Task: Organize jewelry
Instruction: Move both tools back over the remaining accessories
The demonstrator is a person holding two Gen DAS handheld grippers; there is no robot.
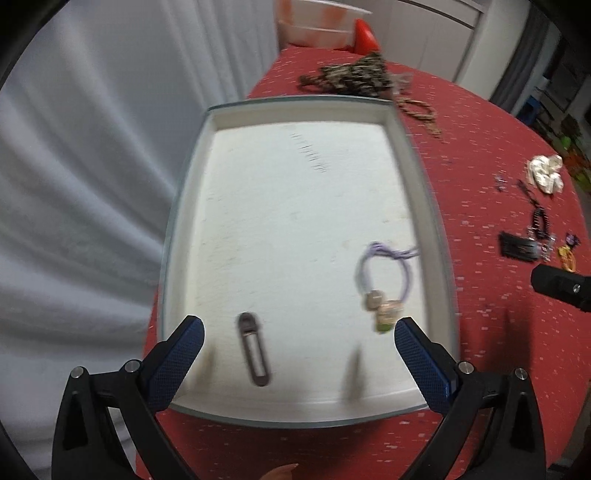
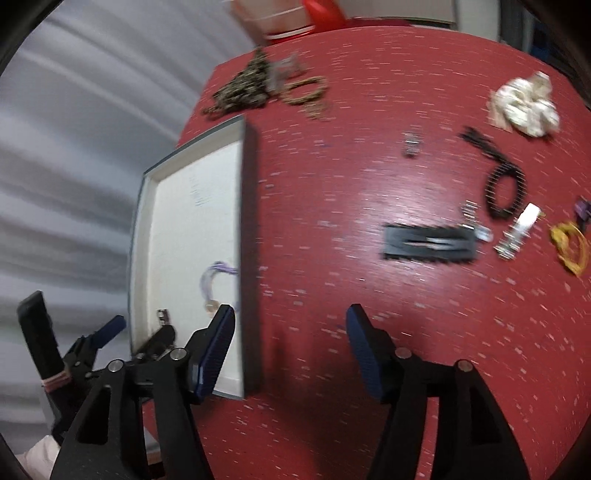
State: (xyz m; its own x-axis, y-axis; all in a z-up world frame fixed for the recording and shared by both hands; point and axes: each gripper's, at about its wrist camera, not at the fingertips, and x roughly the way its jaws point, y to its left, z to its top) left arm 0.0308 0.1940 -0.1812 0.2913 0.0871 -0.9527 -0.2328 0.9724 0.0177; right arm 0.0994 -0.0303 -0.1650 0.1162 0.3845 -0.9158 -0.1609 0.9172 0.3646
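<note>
A white tray [image 1: 421,177] lies on the red table. In it lie a purple cord bracelet with beads [image 1: 380,280] and a dark hair clip [image 1: 255,347]. My left gripper [image 1: 299,328] is open and empty above the tray's near end. My right gripper [image 2: 290,317] is open and empty over bare table, just right of the tray [image 2: 249,221]. Loose pieces lie to its right: a black hair clip [image 2: 428,243], a black beaded bracelet [image 2: 502,188], a silver clip [image 2: 517,232], a yellow band [image 2: 569,247] and a white scrunchie [image 2: 524,103].
A patterned cloth and braided cord [image 2: 258,88] lie beyond the tray's far end. A small silver piece [image 2: 412,144] lies mid-table. A grey curtain [image 1: 92,184] hangs left of the table. A red object [image 1: 364,35] stands at the far edge.
</note>
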